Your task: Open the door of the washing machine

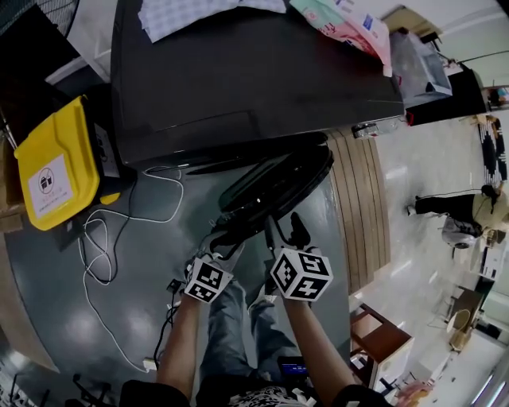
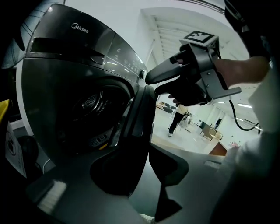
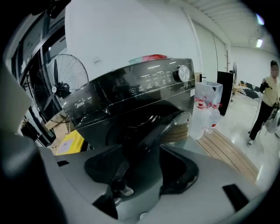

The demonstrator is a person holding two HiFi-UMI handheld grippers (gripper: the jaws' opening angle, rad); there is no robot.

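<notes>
Door (image 1: 274, 187) of washer (image 1: 238, 71) about half open, swing-out step. 2 grippers at its rim: left gripper (image 1: 228, 237) part spread round it, right gripper (image 1: 285, 230) spread wide, neither pinching. Next: hook rim, pull wider

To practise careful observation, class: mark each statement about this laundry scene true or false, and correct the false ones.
1. The round door of the dark grey washing machine is shut. False: it stands swung open.
2. A yellow plastic bin sits beside the machine. True.
3. The right tool has its jaws apart. True.
4. The machine's top is bare. False: a checked cloth lies on it.
5. A white cable lies on the floor. True.
</notes>
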